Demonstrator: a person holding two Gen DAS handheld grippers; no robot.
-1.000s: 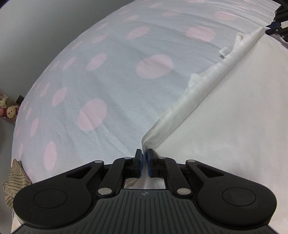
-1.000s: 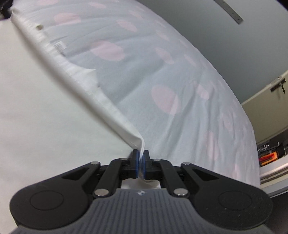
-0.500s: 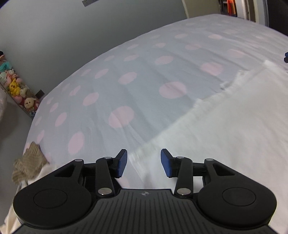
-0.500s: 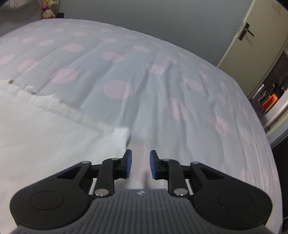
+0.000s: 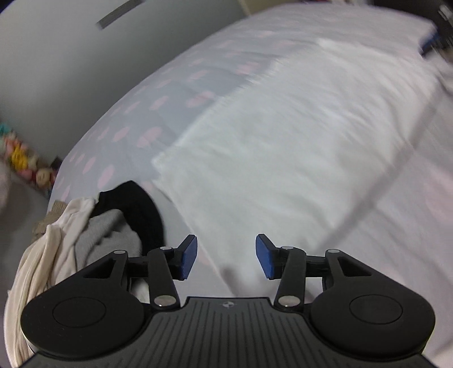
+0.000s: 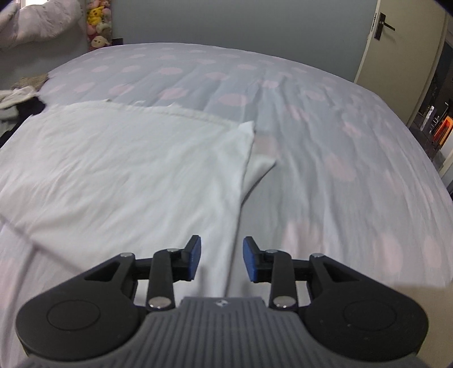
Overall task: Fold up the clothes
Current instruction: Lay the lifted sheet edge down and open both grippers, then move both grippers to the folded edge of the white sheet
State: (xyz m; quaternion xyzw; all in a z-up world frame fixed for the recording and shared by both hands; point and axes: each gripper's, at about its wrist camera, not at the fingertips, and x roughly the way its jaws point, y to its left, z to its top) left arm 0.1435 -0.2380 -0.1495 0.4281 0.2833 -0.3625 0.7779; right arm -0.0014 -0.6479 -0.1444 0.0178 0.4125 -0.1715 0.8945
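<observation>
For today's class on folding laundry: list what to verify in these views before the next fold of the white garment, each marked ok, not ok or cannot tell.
1. Left hand-held gripper empty, jaws opening: ok.
2. Right hand-held gripper empty, jaws opening: ok.
3. White garment lying on the polka-dot bedspread: ok.
4. Right corner flat: not ok, a flap sticks out.
5. Clothes pile clear of the garment: cannot tell.

Folded garment [image 6: 121, 169] lies flat on bedspread [image 6: 325, 136], left of centre in right wrist view. Clothes heap [image 5: 85, 226] sits on bedspread just left of garment [image 5: 269, 147] in left wrist view. Plush toys [image 6: 97, 25] stand behind bed, far left, against wall. Door [image 6: 396, 39] stands behind bed, far right.
</observation>
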